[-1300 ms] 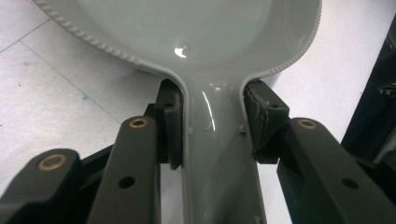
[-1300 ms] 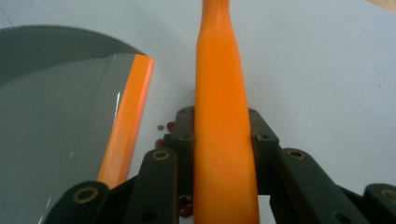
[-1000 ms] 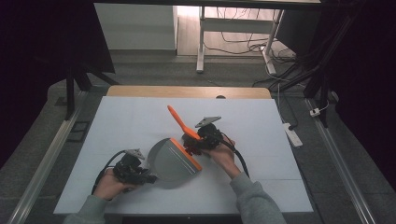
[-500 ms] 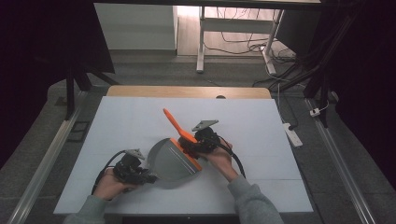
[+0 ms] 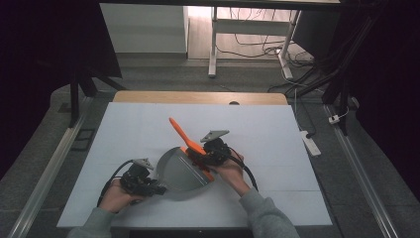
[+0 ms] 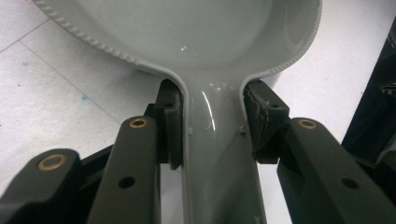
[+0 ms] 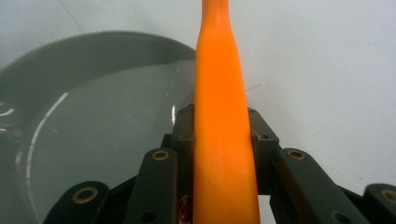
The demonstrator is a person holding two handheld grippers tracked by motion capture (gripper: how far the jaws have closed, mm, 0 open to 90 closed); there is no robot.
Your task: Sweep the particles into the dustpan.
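On the white counter (image 5: pixel 124 134): left gripper (image 6: pixel 212 121) clenches a glossy grey dustpan's (image 5: pixel 181 171) handle; right gripper (image 7: pixel 219 126) clenches a smooth orange brush handle (image 7: pixel 222 116).

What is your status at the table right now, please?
Left tongs shut on grey dustpan handle. Right tongs shut on orange brush. Nothing in the way.

You have a white table (image 5: pixel 277 148) in front of you, its far edge a strip of bare wood (image 5: pixel 198 97) with a small dark spot near its middle. A grey dustpan (image 5: pixel 181 173) sits near your edge of the top, left of centre, though you cannot tell whether it rests flat on the surface. Faint seams cross the white top.
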